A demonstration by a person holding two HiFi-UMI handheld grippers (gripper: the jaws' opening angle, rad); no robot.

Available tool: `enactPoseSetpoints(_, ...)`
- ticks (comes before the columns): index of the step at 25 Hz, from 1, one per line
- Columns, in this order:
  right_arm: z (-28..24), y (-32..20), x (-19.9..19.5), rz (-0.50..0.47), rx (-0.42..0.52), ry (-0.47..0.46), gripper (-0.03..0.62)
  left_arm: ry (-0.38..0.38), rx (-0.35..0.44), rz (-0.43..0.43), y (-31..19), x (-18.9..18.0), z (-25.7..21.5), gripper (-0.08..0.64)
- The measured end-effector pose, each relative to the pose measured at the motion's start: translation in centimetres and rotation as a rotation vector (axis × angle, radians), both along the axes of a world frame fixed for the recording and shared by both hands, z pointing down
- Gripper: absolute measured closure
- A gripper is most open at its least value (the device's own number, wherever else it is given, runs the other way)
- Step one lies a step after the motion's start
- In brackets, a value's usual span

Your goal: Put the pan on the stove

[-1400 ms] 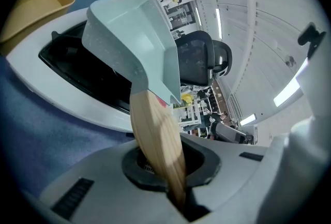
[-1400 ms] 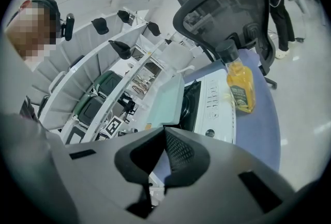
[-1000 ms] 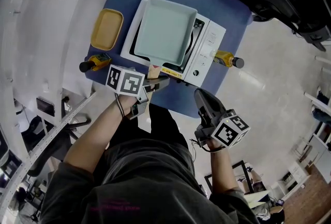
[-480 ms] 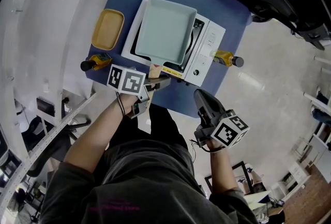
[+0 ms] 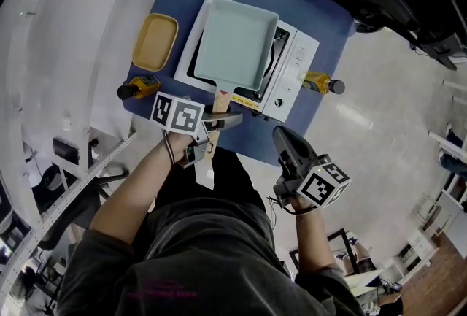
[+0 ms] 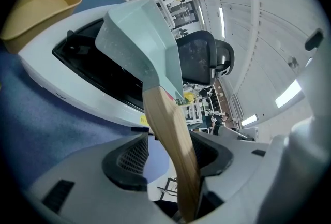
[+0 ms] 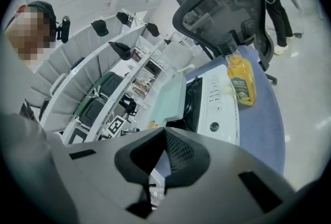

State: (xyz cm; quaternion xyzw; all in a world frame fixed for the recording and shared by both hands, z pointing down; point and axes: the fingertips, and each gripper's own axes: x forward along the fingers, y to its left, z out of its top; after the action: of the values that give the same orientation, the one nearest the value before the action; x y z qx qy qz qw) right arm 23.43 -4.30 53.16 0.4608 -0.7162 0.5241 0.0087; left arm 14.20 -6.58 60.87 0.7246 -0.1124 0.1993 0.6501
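L gripper (image 5: 221, 120): jaws just been opening, now wide; pan handle (image 6: 173, 148) runs between them, gap at one pad.
Pan (image 5: 235, 44): flat on stove (image 5: 298, 59).
R gripper (image 5: 283, 136): jaws together, empty, apart from stove, as I see it.

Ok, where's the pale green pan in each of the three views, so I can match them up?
Head view: the pan sits upper centre, on the stove.
Left gripper view: the pan fills the upper centre, and its wooden handle reaches the bottom edge.
Right gripper view: the pan is at centre, side-on, left of the stove's controls.
Shared landmark: the white stove under the pan.
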Motion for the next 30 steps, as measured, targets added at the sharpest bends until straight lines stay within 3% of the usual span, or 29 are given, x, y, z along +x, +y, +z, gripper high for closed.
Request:
enactPoseSetpoints(9,-0.3,0.1,-1.3,-0.017,0.008,-0.006,0.589,-0.019,0.029,-0.021,-0.5,-1.8,-0.6,0.278)
enactPoseSetpoints(21,-1.4,-1.1,-3.3,-0.020,0.036,0.027,0.589,-0.048,0.084,-0.053,-1.4,-6.1,-2.4,0.270)
enactPoseSetpoints(30,-3.4,-2.1,-5.6,-0.029,0.077,0.065,0.589,-0.078,0.191,-0.048,-1.1,-9.9,-5.6,0.275)
